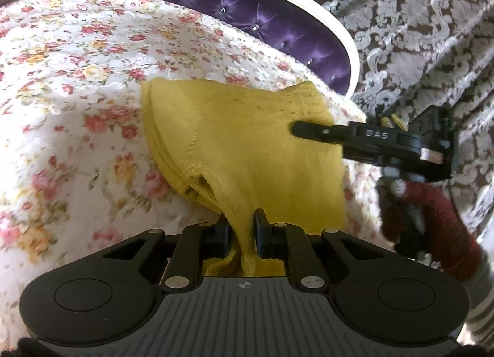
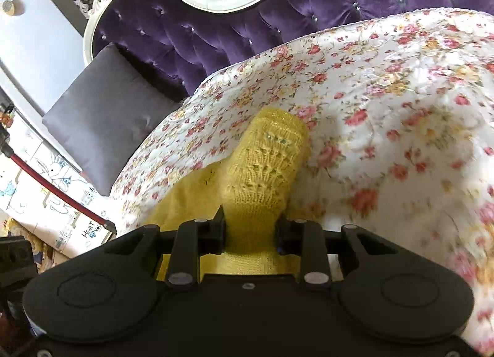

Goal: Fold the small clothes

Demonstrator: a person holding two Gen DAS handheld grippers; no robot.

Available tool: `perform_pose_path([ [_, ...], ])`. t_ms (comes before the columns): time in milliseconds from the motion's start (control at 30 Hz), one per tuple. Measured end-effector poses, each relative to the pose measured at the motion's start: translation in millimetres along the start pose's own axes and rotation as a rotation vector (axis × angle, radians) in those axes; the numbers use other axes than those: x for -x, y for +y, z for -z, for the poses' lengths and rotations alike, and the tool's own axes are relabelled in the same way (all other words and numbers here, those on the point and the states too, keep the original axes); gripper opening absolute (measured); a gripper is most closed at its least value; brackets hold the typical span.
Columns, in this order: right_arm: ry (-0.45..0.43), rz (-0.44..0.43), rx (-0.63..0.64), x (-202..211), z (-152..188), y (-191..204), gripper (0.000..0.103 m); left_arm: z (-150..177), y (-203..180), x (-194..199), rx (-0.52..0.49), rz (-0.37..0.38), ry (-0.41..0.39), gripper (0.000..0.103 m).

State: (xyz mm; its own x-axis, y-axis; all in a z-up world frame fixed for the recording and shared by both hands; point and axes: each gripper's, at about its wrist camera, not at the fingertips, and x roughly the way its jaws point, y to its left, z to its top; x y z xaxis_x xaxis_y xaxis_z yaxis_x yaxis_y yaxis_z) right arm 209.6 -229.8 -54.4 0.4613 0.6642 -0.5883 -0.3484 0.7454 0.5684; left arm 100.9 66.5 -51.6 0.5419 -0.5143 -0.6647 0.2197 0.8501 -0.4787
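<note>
A small yellow knitted garment (image 1: 247, 147) lies on the floral bedspread (image 1: 77, 79), partly lifted. My left gripper (image 1: 241, 227) is shut on a bunched plain-knit edge near a sleeve opening. In the left wrist view my right gripper (image 1: 296, 130) reaches in from the right, and its black finger lies over the garment's far right side. Seen from the right wrist, my right gripper (image 2: 250, 224) is shut on a thick lacy-patterned part of the yellow garment (image 2: 268, 165), which sticks up and away between the pads. A dark red sleeve (image 1: 441, 221) shows behind the right gripper.
A purple tufted headboard (image 2: 234, 26) with a white frame curves behind the bedspread (image 2: 401, 110). A grey cushion (image 2: 108, 113) leans at its left. A patterned curtain (image 1: 416, 17) hangs to the right. Boxes with cartoon prints (image 2: 46, 190) sit beside the bed.
</note>
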Motion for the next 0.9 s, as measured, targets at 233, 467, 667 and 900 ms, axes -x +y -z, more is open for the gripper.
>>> perform_pose_path([
  [233,-0.139,0.312,0.065,7,5,-18,0.072,13,2,-8,-0.116,-0.215,-0.010,0.036],
  [467,-0.267,0.337,0.187,33,12,10,0.072,-13,-25,20,-0.235,-0.268,-0.145,0.038],
  [667,-0.231,0.373,0.289,7,5,28,0.072,-64,-33,-24,-0.279,-0.262,-0.172,0.042],
  [900,-0.147,0.443,0.312,-29,4,17,0.074,-81,-18,-86,-0.316,-0.346,-0.104,0.042],
])
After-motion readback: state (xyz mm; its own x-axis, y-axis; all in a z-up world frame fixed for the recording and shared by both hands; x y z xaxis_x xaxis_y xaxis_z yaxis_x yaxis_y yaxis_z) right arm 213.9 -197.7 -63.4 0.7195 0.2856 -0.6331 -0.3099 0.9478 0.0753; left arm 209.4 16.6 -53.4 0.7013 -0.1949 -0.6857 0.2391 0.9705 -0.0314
